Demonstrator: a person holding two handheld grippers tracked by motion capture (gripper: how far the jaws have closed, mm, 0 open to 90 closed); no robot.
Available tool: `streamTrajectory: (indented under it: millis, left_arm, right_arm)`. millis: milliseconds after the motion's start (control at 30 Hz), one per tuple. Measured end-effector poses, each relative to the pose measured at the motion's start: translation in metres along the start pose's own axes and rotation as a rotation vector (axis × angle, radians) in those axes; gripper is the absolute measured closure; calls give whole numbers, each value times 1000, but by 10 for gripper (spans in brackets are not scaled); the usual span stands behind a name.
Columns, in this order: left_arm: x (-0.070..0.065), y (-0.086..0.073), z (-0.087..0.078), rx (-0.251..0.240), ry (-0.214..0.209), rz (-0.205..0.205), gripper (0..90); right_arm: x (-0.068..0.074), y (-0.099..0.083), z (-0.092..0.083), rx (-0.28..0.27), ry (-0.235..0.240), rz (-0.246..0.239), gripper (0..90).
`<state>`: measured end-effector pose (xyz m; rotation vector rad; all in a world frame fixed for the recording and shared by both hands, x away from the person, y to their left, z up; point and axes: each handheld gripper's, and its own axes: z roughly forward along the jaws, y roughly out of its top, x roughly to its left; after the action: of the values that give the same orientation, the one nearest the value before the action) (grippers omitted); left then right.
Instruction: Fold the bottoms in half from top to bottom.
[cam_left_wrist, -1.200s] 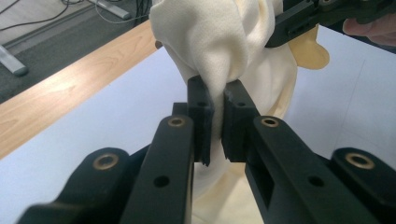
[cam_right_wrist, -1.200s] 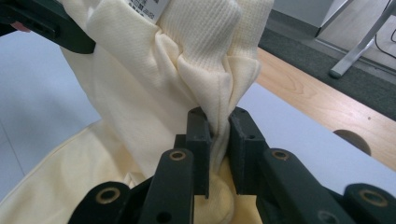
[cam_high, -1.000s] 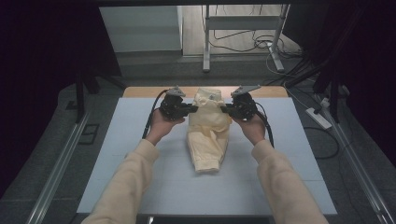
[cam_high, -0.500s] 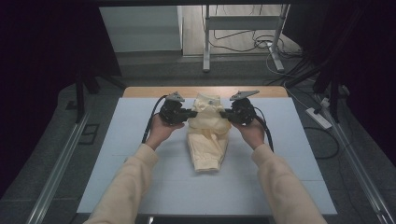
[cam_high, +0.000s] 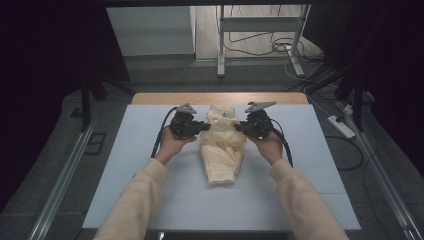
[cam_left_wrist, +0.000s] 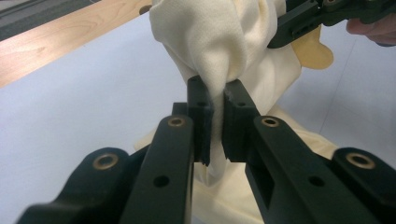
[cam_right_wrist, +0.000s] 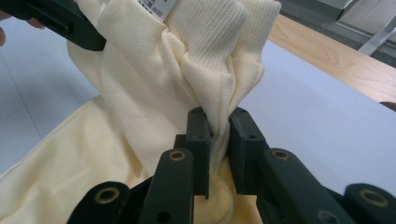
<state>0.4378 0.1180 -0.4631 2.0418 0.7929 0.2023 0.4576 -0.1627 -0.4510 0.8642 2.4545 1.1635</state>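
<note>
Both tongs grip the cream garment: the left tongs pinch a fold on its left side, the right tongs clamp the ribbed hem opposite. Held so, its far end lifts off the desk, probably to shake or spread it; the near end rests at centre.

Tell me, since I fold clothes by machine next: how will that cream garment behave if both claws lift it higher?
Probably floppy: the cream garment bunches into folds between the left claw and right claw, and its lower end trails on the white table. Likely light, as small pinches hold it up. The ribbed hem may stretch rather than slip.
</note>
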Motion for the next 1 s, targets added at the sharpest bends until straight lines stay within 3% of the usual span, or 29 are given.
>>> streamTrajectory:
  millis: [1000]
  left_arm:
    - [-15,-28,10,24,-32,2,820]
  right_arm:
    - [11,-34,9,41,34,1,789]
